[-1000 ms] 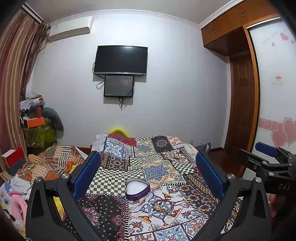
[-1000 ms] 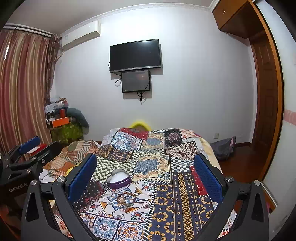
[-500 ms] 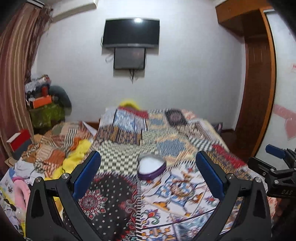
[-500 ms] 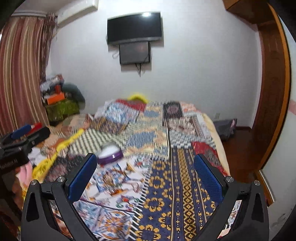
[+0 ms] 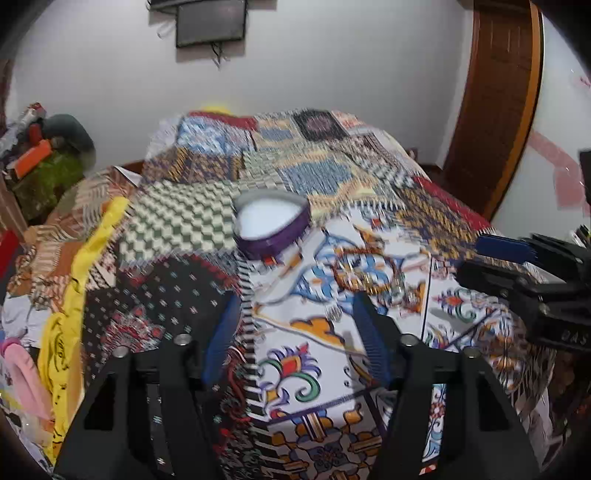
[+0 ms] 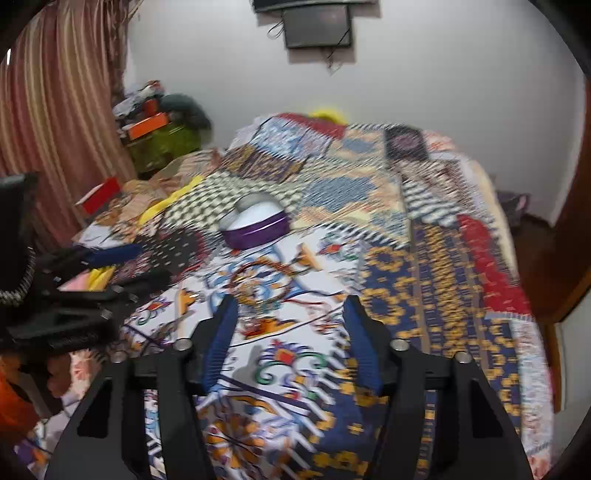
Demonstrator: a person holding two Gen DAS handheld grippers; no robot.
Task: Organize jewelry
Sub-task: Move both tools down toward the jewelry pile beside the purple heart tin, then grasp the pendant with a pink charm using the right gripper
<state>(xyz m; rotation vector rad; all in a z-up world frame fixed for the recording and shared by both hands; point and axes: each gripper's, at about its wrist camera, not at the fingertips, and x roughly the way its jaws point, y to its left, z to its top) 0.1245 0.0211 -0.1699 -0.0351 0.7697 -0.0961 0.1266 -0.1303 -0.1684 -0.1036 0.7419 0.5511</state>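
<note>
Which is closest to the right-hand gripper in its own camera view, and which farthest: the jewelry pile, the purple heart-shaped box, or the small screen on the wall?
1. Jewelry pile: just ahead of the right gripper, on the quilt.
2. Purple heart-shaped box: farther up the bed, slightly left.
3. Small screen: on the far wall.

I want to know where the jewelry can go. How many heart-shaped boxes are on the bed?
1: a purple heart-shaped box with a white inside sits open on the patchwork quilt, just beyond the tangled jewelry. Others may be hidden.

A patchwork bedspread (image 5: 207, 218) lies below a wall-mounted screen (image 5: 210, 22), striped curtain (image 6: 62, 122) nearby.
</note>
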